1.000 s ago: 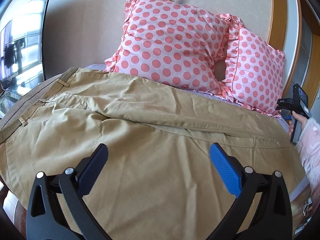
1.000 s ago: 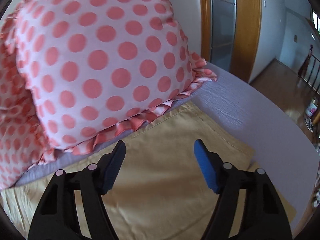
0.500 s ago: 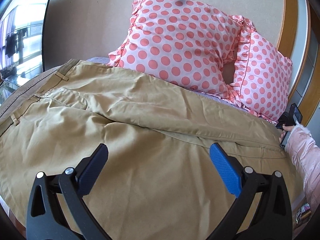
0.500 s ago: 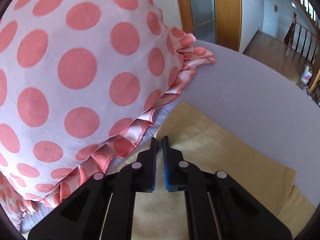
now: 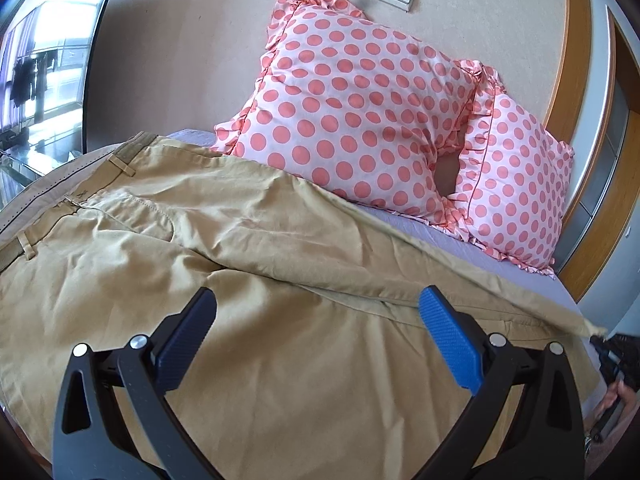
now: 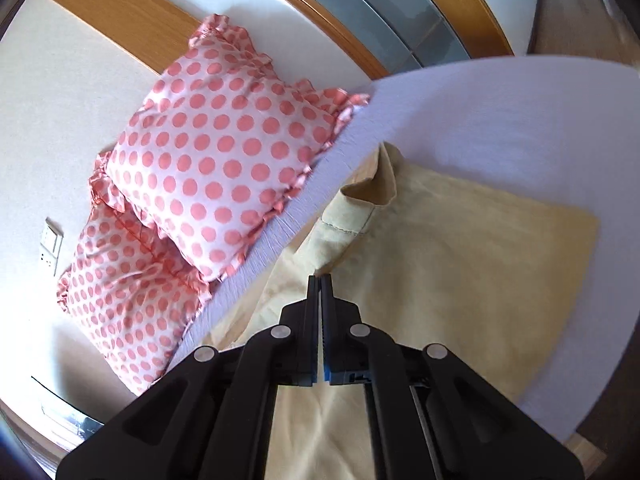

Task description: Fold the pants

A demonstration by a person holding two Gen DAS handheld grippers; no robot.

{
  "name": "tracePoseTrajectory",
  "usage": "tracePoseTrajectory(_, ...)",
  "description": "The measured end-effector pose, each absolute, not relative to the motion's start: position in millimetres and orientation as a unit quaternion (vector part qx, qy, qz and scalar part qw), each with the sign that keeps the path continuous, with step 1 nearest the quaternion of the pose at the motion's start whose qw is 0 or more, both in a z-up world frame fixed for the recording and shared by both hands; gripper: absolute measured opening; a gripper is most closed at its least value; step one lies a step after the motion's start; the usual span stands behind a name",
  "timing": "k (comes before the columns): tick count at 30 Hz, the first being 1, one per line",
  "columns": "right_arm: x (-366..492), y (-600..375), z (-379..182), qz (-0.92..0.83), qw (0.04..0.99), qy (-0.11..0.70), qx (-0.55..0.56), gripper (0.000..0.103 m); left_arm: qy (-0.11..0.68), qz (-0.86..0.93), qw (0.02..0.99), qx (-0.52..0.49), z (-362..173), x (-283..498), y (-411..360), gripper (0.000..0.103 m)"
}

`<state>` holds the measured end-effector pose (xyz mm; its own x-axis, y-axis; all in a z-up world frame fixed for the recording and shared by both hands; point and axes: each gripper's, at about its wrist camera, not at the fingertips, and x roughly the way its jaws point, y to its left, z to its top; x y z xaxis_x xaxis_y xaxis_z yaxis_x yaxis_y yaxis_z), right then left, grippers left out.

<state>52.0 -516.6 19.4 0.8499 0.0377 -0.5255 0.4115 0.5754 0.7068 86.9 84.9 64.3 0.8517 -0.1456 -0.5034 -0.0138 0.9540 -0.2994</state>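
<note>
so right now your right gripper (image 6: 320,280) is clenched on the hem end of the khaki pants (image 5: 256,248), lifting that leg edge up off the lavender bed sheet (image 6: 500,120). your left gripper (image 5: 316,328) hangs released, jaws spread wide, over the middle of the pants without touching them. the pants lie spread across the bed, waistband at the far left, legs running right. two pink polka-dot pillows (image 5: 360,104) lean against the wall at the far side, just beyond the fabric.
</note>
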Motion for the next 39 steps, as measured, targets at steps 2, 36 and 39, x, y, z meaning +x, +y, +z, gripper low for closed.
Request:
tracePoseTrajectory(2, 51, -522, 13, -0.107, 0.835, 0.27, 0.467, 0.003, 0.272, -0.037, 0.948, -0.16, 67, 92, 85, 0.101)
tracePoseTrajectory(36, 39, -538, 9, -0.061, 0.815, 0.167, 0.552, 0.002, 0.399, 0.002, 0.896, -0.195, 65, 295, 129, 0.076)
tracePoseTrajectory(39, 38, -539, 9, -0.052, 0.816, 0.163, 0.552, 0.002, 0.416, 0.036, 0.883, -0.215, 50, 327, 143, 0.055)
